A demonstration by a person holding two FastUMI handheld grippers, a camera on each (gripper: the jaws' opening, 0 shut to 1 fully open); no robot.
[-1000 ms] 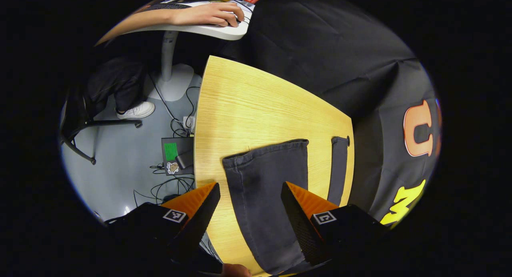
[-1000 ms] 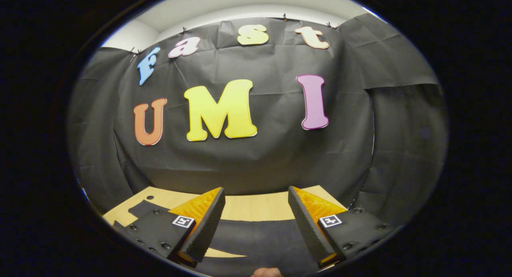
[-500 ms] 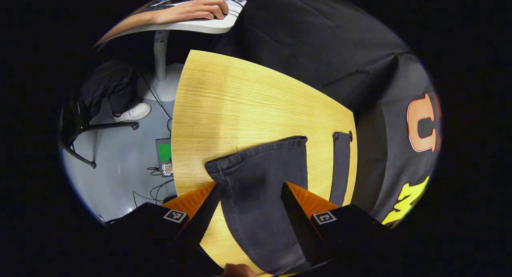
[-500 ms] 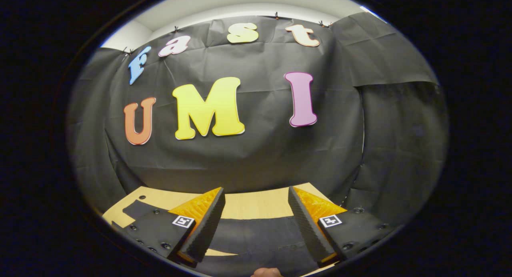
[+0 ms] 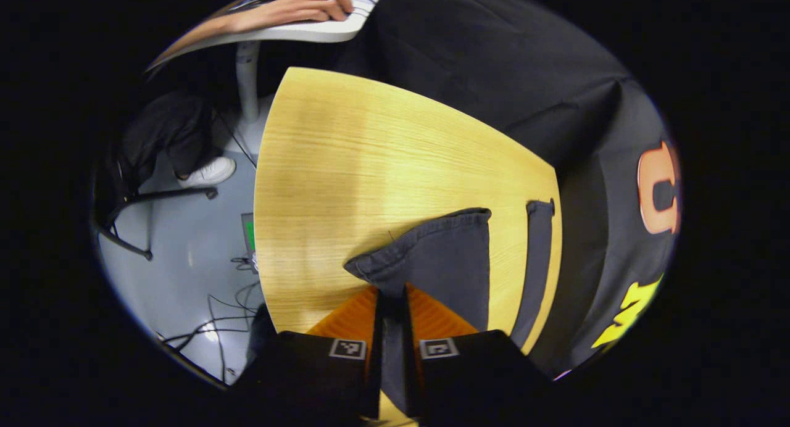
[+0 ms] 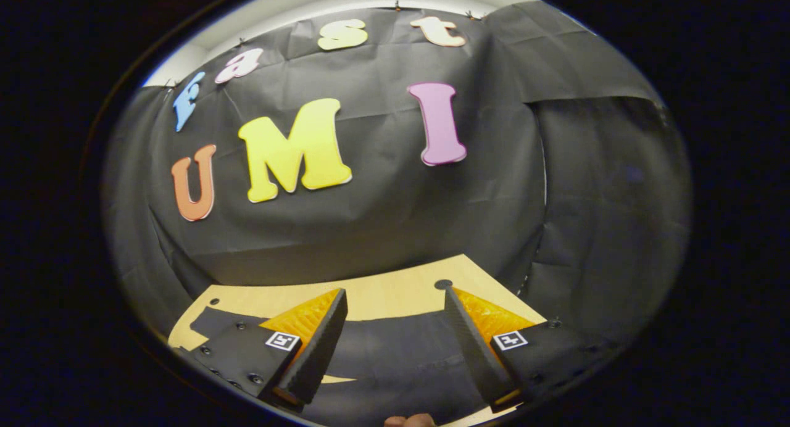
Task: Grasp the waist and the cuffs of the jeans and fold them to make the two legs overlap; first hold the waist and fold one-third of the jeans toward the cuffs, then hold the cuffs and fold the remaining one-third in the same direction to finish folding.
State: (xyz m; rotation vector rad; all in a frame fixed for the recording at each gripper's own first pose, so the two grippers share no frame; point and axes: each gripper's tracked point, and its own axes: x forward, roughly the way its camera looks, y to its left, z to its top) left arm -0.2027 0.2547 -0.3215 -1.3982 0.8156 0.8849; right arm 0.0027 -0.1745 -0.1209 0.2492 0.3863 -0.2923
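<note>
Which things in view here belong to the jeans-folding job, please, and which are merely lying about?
Job: jeans; left gripper, shut on a cuff; right gripper, open above the fabric; table.

Lying about: cables on the floor, white desk, chair base, white shoe.

The left tool (image 5: pixel 393 297) has its two fingers closed together on a pinch of the dark jeans (image 5: pixel 444 260), near the hem of one leg, which puckers upward on the pale wooden counter (image 5: pixel 345 168). The second leg (image 5: pixel 536 254) lies flat along the counter's far edge. Beyond, a hand (image 5: pixel 308 4) rests on a white desk (image 5: pixel 296 32).
</note>
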